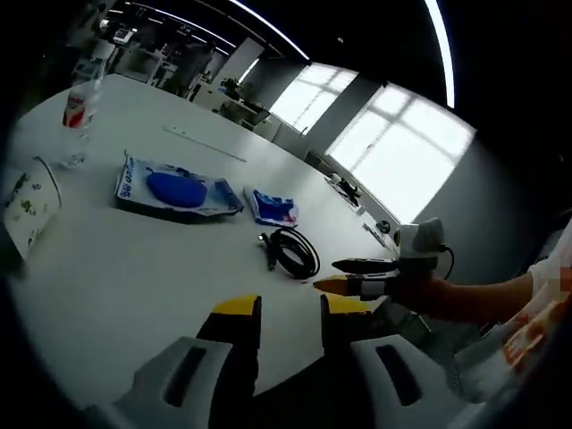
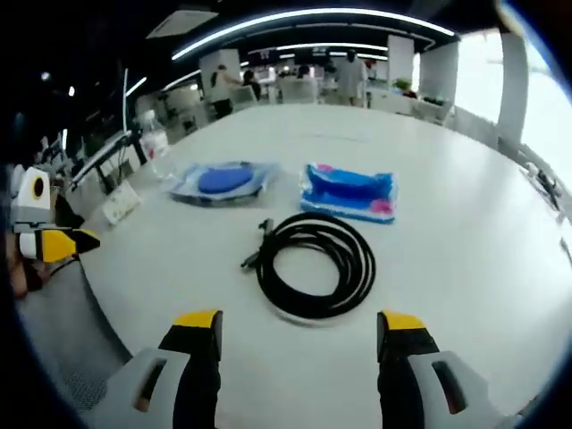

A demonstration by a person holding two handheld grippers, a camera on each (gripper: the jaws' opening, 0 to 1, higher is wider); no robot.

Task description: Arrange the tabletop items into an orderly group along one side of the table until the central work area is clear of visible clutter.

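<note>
- The left gripper [image 1: 290, 313] hangs low over the near edge of the white tabletop [image 1: 134, 277], its yellow-tipped jaws a narrow gap apart and holding nothing.
- In the left gripper view, a coiled black cable [image 1: 290, 252] lies just beyond the jaws, slightly to the right.
- Farther off sits a small blue packet [image 1: 273, 207]; to its left lies a larger flat pouch with a blue oval [image 1: 177, 189].
- A clear water bottle with a red label [image 1: 80, 112] stands at the far left, and a white printed cup or bag [image 1: 27, 207] sits at the left edge; the fisheye warp makes it hard to tell which.
- A person's hand holds the right gripper [image 1: 357, 266] at the right of that view.
- The right gripper [image 2: 299, 335] hovers over the tabletop [image 2: 465, 232] with its jaws spread wide and empty.
- In the right gripper view the cable [image 2: 315, 264] lies directly ahead between the jaws, near them but not touching.
- Beyond it, the packet [image 2: 349, 192] is to the right and the pouch [image 2: 219, 181] to the left, with the bottle [image 2: 154, 143] farther left.
- The left gripper [image 2: 63, 243] shows at the left edge, off the tabletop's side.
</note>
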